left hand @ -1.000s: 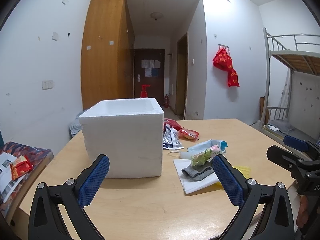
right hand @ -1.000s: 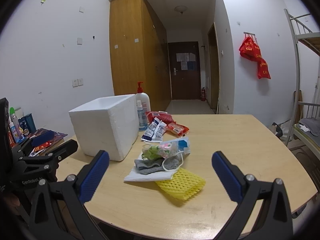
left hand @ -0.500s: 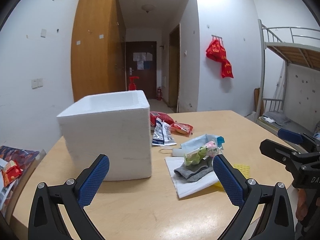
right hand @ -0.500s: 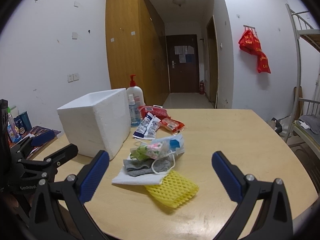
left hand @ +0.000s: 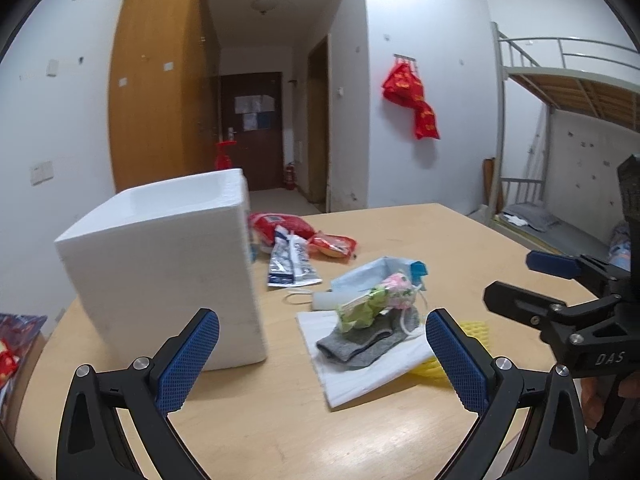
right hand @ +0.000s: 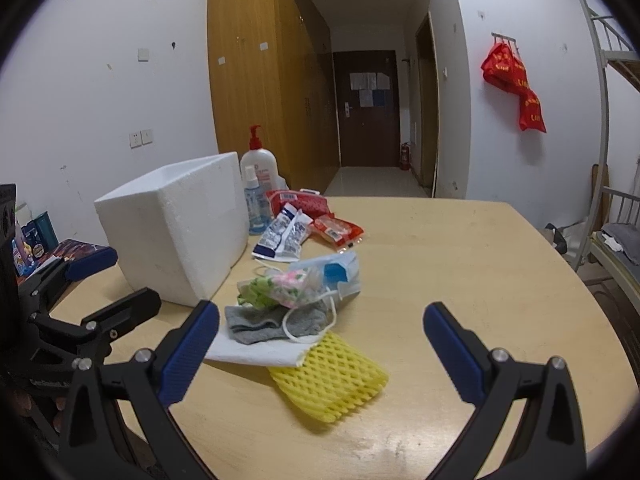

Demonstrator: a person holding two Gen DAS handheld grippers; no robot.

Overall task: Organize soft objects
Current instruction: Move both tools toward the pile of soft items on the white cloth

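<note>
A pile of soft things lies mid-table: a grey sock on a white folded cloth, a floral pouch, a blue face mask and a yellow foam net. A white foam box stands open-topped to the left. My left gripper is open in front of the pile and box. My right gripper is open, low over the yellow net. Each gripper shows at the other view's edge.
Snack packets and red wrappers lie behind the pile. A pump bottle and a small spray bottle stand behind the box. Books sit at the far left. A bunk bed is on the right.
Both grippers have moved forward toward the pile, which looks larger and nearer now. The left view has swung right, shifting the box leftward. Both stay open.
</note>
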